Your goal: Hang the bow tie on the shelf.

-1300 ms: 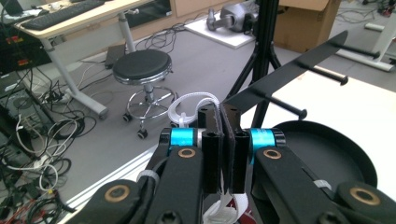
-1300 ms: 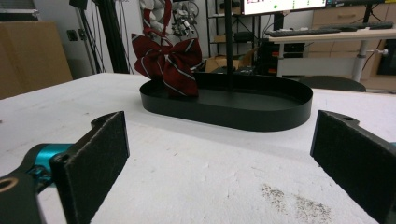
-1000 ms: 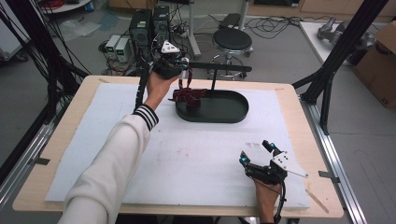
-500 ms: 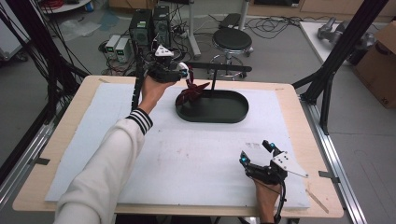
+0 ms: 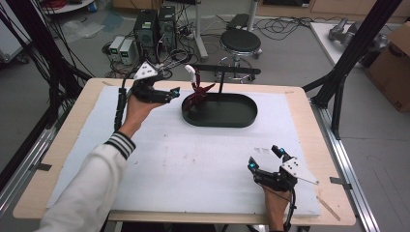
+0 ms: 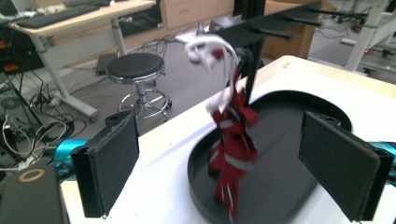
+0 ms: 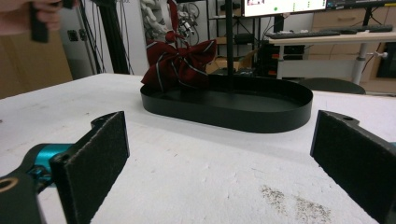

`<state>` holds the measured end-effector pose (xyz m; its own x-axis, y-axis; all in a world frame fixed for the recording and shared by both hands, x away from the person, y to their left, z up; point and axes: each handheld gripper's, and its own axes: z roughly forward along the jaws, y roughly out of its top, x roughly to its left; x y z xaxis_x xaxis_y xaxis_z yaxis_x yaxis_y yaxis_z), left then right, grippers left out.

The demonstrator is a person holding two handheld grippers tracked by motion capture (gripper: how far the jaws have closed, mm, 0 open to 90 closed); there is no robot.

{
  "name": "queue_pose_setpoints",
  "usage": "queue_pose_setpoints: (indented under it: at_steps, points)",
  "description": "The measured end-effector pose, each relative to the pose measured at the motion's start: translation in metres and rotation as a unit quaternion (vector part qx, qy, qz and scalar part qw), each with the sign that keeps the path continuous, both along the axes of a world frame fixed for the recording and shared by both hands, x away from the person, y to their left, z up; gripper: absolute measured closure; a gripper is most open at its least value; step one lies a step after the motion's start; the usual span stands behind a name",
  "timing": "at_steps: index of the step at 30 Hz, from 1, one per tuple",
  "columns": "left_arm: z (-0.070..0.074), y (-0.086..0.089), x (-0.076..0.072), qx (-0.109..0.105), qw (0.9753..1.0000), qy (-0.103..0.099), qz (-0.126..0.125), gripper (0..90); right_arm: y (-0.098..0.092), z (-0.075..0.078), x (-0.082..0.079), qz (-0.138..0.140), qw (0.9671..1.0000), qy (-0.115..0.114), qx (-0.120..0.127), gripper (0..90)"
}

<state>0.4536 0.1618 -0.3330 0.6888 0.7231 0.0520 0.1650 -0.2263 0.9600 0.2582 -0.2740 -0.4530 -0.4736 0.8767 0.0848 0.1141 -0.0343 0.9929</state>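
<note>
Lighting is even and diffuse across my feeds; I see no hard shadows on the white mat (image 5: 203,159), only a soft one under the black tray (image 5: 220,116). From the high view the picture is moderately bright, slightly soft overall, with visible compression blockiness. The table edges (image 5: 333,159) splay outward (wide-lens effect). In my left gripper view the red ribbon (image 6: 233,140) and its white hook (image 6: 210,46) are smeared by motion blur, while the near jaw pads stay fairly sharp. My right gripper view is crisper; the tray rim carries a faint sheen, and the monitor (image 7: 285,5) behind is overexposed.
</note>
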Motion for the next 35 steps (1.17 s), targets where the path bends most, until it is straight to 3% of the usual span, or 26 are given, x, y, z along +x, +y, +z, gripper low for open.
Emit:
queue_pose_setpoints:
  at_steps: [3, 6, 8, 10, 13, 17, 23, 25, 29, 35]
  points:
    - [-0.02, 0.026, -0.032, -0.013, 0.9999, -0.006, 0.005, 13.4, -0.001, 0.0, 0.001, 0.0, 1.0, 0.0, 0.001, 3.4]
    - [-0.038, 0.051, -0.063, -0.01, 0.9997, -0.021, 0.01, 13.4, -0.001, 0.0, 0.001, -0.003, 1.0, -0.003, 0.0, 3.4]
    - [-0.051, 0.07, -0.085, -0.022, 0.9993, -0.028, 0.012, 13.4, 0.001, 0.0, 0.0, -0.003, 1.0, -0.003, -0.002, 3.4]
    - [-0.064, 0.085, -0.103, -0.02, 0.9993, -0.027, 0.015, 13.4, 0.001, 0.0, 0.0, -0.003, 1.0, -0.003, -0.005, 3.4]
    - [-0.082, 0.107, -0.128, -0.037, 0.9987, -0.025, 0.025, 13.4, 0.001, 0.0, 0.0, -0.005, 1.0, -0.002, -0.002, 3.4]
    - [-0.1, 0.127, -0.153, -0.061, 0.9959, -0.048, 0.046, 13.3, 0.001, 0.0, 0.0, -0.004, 1.0, -0.004, -0.005, 3.4]
    - [-0.119, 0.14, -0.176, -0.086, 0.9916, -0.07, 0.068, 13.4, 0.001, 0.0, 0.0, -0.008, 0.9999, -0.006, -0.006, 3.4]
    - [-0.119, 0.142, -0.18, -0.09, 0.9889, -0.089, 0.077, 13.4, 0.001, 0.0, 0.0, -0.007, 0.9999, -0.007, -0.007, 3.4]
    - [-0.12, 0.144, -0.18, -0.099, 0.9883, -0.083, 0.081, 13.4, 0.001, 0.0, -0.001, -0.008, 0.9999, -0.007, -0.007, 3.4]
    - [-0.12, 0.143, -0.18, -0.092, 0.9887, -0.086, 0.081, 13.5, 0.002, 0.0, -0.001, -0.008, 0.9999, -0.006, -0.007, 3.4]
